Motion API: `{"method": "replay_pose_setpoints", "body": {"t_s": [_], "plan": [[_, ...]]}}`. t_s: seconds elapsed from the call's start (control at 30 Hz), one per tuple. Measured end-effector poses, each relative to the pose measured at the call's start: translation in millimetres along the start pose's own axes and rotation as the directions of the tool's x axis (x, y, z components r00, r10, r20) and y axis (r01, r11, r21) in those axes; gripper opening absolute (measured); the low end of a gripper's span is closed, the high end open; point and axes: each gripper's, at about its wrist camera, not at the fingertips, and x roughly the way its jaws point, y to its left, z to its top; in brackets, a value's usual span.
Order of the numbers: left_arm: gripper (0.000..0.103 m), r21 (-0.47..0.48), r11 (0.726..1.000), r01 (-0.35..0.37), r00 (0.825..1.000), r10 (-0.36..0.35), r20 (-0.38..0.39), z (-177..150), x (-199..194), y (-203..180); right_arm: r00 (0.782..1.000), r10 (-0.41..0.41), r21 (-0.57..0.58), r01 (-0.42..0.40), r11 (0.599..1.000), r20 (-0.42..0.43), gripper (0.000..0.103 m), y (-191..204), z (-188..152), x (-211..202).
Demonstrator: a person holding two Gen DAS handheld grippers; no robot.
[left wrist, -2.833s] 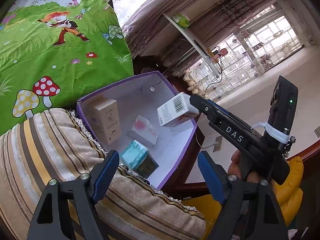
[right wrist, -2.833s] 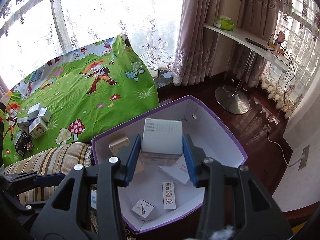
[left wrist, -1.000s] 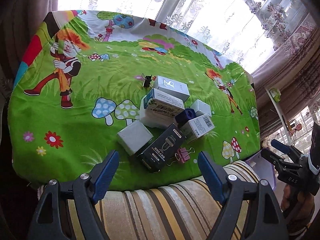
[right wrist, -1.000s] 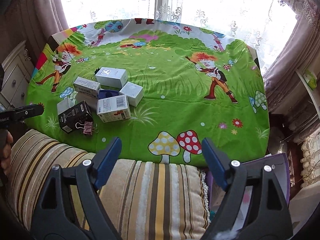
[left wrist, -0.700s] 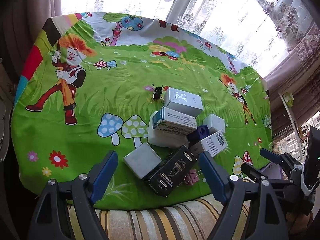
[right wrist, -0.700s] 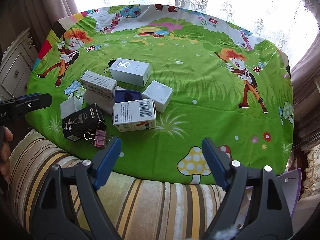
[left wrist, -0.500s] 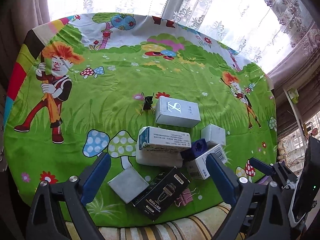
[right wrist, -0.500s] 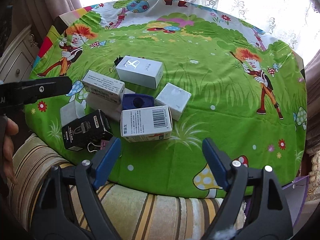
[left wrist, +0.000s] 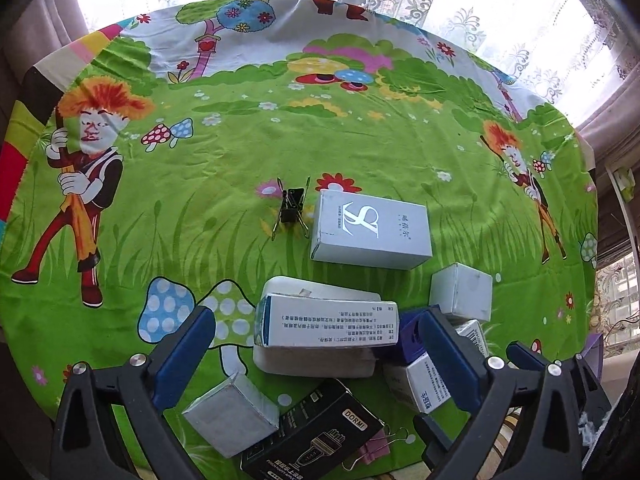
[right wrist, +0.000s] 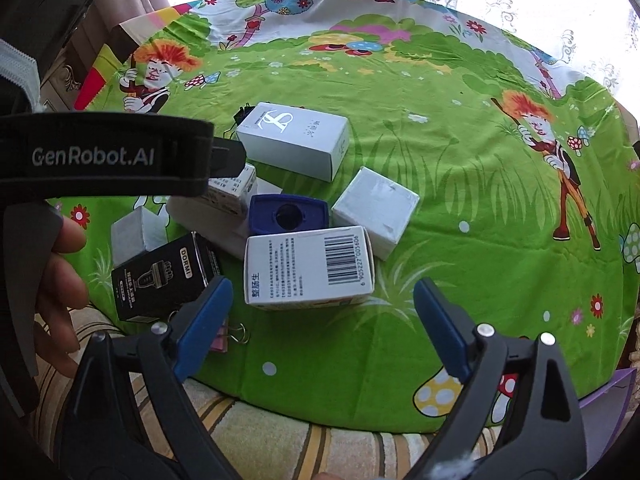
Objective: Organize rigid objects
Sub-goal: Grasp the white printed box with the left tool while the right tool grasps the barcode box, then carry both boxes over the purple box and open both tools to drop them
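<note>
I count eight boxes (left wrist: 370,230) and two binder clips (left wrist: 291,208); my left gripper (left wrist: 316,360) and right gripper (right wrist: 322,326) are both opening wide, empty.

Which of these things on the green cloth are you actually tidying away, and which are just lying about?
To tidy:
barcode box
white logo box
black DORMI box
small white cube box
navy insert

Lying about:
cartoon cloth
striped cushion

pink binder clip (right wrist: 219,342): half hidden | black box (left wrist: 308,446): cut off below
</note>
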Motion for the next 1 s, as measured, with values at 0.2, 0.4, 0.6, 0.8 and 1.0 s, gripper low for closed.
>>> {"method": "replay_pose_setpoints", "body": {"t_s": [0.2,0.4,0.6,0.8,1.0], "plan": [[0.103,0.014,1.000,-0.022,1.000,0.022,-0.018,-0.5,8.7,-6.2,1.000,-0.004,-0.006,0.004,1.000,-0.005,0.093,1.6,3.4,6.8],[0.102,0.014,0.999,-0.048,0.998,0.049,-0.029,0.1,15.1,-5.4,1.000,-0.012,-0.001,0.012,1.000,-0.023,0.093,0.8,5.0,15.6],[0.083,0.023,0.998,-0.058,0.998,0.058,-0.031,-0.6,15.3,-5.6,1.000,-0.006,0.001,0.006,1.000,-0.029,0.093,1.2,6.1,19.7],[0.081,0.030,0.997,-0.070,0.997,0.071,-0.013,-0.8,11.4,-5.1,1.000,-0.005,-0.003,0.004,1.000,-0.029,0.088,2.5,6.1,20.1],[0.081,-0.003,0.998,-0.067,0.997,0.067,0.037,-1.0,-2.9,2.7,0.999,0.005,0.005,-0.004,1.000,-0.034,0.075,0.6,4.9,20.9]]}}
